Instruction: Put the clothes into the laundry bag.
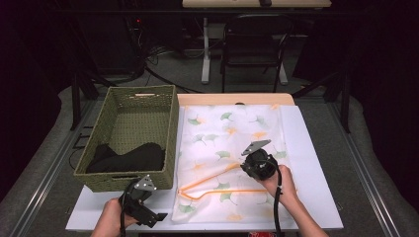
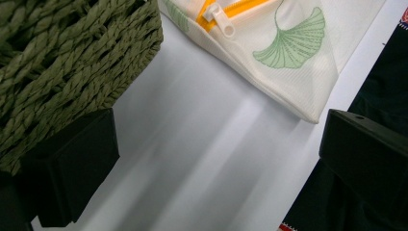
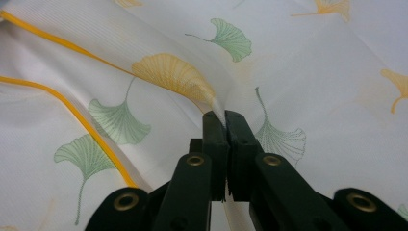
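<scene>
white tabletop [image 1: 316, 187] laid over a tan wooden board [image 1: 237, 98], bare white strip along the near and right edges. dark room all round: grey floor, cables, a black chair [image 1: 254, 47] and a pale table leg [image 1: 205, 49] beyond the far edge. mesh laundry bag [image 1: 232, 158] spread flat mid-table, white with green and orange ginkgo leaves, orange zip [image 1: 217, 190] gaping near its front. right gripper [image 3: 224, 114] down on the bag, jaws pinched together on a fold of the mesh, fabric tented up at the tips. left gripper [image 2: 216, 159] low at the near left corner, jaws standing wide apart over bare tabletop, nothing between them. green woven basket [image 1: 133, 138] just left of the bag, dark cloth [image 1: 131, 157] bundled inside.
</scene>
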Demonstrator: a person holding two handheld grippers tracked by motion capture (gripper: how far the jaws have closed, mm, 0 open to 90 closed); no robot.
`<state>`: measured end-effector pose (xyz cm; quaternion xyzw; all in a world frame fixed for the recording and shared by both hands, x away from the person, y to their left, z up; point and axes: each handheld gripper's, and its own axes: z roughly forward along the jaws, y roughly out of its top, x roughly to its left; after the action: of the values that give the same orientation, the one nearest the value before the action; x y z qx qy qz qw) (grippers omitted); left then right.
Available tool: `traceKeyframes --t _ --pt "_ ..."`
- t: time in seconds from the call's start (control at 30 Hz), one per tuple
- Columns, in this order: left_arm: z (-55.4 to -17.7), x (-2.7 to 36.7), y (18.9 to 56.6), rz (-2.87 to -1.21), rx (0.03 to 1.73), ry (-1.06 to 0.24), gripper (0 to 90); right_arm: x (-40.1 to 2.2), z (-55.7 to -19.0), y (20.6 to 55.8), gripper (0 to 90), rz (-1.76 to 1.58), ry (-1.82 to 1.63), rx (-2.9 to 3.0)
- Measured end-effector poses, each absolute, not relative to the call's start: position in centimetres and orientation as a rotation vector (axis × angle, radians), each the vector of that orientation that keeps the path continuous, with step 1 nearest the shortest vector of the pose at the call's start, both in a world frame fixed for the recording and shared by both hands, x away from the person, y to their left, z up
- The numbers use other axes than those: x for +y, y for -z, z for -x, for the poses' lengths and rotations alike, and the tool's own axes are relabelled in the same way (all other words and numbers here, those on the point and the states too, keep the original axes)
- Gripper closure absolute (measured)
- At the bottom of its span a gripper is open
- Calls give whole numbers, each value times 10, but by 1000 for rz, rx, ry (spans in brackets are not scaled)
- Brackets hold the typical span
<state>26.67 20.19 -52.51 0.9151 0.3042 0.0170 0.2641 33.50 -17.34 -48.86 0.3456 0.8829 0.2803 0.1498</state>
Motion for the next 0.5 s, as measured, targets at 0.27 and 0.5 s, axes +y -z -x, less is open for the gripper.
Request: traceKeyframes --t 0.27,0.5 --pt "-267 202 525 -2483 821 -44 3 -176 -332 470 884 -973 -859 2504" --pt "-266 200 526 -2524 806 -38 2 -178 -332 465 884 -980 -876 2499"
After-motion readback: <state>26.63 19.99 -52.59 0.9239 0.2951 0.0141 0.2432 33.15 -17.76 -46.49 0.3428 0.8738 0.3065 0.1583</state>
